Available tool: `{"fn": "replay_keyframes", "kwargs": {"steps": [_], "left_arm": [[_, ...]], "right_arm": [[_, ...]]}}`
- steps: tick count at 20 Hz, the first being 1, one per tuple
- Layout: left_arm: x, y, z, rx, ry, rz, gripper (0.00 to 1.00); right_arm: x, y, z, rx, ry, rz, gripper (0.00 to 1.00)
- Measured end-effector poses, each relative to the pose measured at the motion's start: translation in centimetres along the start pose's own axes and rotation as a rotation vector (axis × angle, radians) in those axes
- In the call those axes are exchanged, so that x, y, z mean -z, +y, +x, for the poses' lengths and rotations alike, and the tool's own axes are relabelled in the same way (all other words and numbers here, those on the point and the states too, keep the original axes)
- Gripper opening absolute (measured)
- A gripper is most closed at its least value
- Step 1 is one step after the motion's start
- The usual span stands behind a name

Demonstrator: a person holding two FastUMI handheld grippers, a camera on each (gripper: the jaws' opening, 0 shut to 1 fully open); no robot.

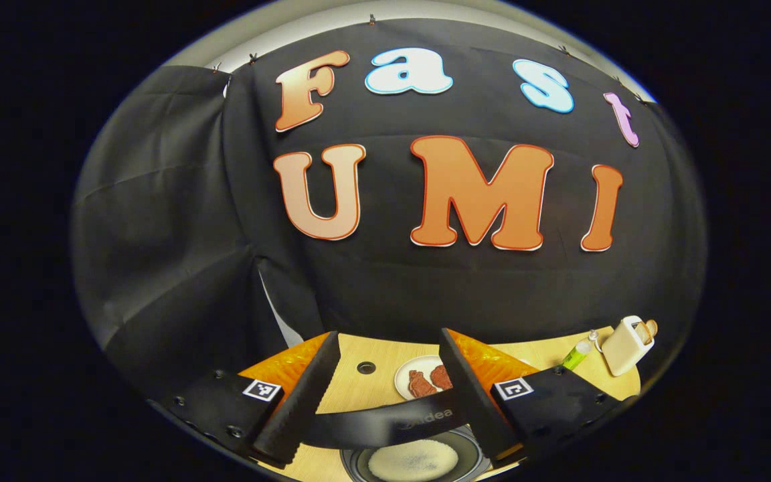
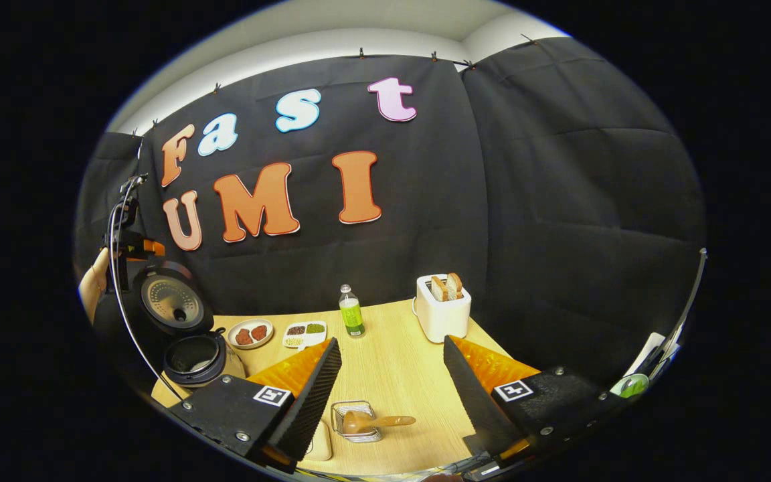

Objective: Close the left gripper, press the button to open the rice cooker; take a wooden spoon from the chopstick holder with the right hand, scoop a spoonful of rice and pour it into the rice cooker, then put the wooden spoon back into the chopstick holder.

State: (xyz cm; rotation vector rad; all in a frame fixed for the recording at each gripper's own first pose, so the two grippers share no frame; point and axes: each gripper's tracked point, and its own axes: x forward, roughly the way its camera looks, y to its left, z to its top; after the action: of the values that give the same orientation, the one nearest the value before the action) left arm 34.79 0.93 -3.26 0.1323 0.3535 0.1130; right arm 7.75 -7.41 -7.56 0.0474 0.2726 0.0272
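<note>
Cooker point(image 2: 188, 335) lid up; both our grippers' fingers wide, right gripper point(image 2: 391, 375) above spoon point(image 2: 375, 422) at 6 o'clock.

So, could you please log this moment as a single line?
black rice cooker: lid up, rice inside | brown wooden spoon: in wire chopstick holder | left tongs: open | right tongs: open, empty

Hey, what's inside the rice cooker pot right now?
White rice lies in the open rice cooker. Its raised lid and the left gripper's fingers cover part of the pot's rim.
</note>
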Motion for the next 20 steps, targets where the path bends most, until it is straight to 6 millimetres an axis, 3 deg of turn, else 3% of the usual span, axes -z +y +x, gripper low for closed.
{"fn": "replay_keyframes", "kwargs": {"steps": [2, 6, 12, 17, 20], "left_arm": [[1.4, -0.2, 0.0, 0.008, 0.033, -0.001, 0.97], [2.0, -0.4, -1.2, 0.006, 0.008, -0.033, 1.00], [4.8, -2.1, -5.1, 0.027, -0.007, 0.014, 0.98], [10.0, -4.2, -8.7, 0.093, 0.054, -0.030, 0.98], [13.3, -4.4, -10.6, 0.087, 0.048, -0.020, 1.00]], "right_arm": [[0.0, 0.5, 0.1, -0.006, 0.002, 0.014, 0.95], [-0.3, 1.1, -0.4, -0.012, -0.002, 0.010, 0.95], [-1.1, 2.7, -1.2, -0.027, -0.024, 0.009, 0.95], [-0.9, 4.7, -1.8, -0.084, -0.019, 0.079, 0.95], [-0.2, 5.2, -1.8, -0.089, -0.015, 0.068, 0.94]]}}
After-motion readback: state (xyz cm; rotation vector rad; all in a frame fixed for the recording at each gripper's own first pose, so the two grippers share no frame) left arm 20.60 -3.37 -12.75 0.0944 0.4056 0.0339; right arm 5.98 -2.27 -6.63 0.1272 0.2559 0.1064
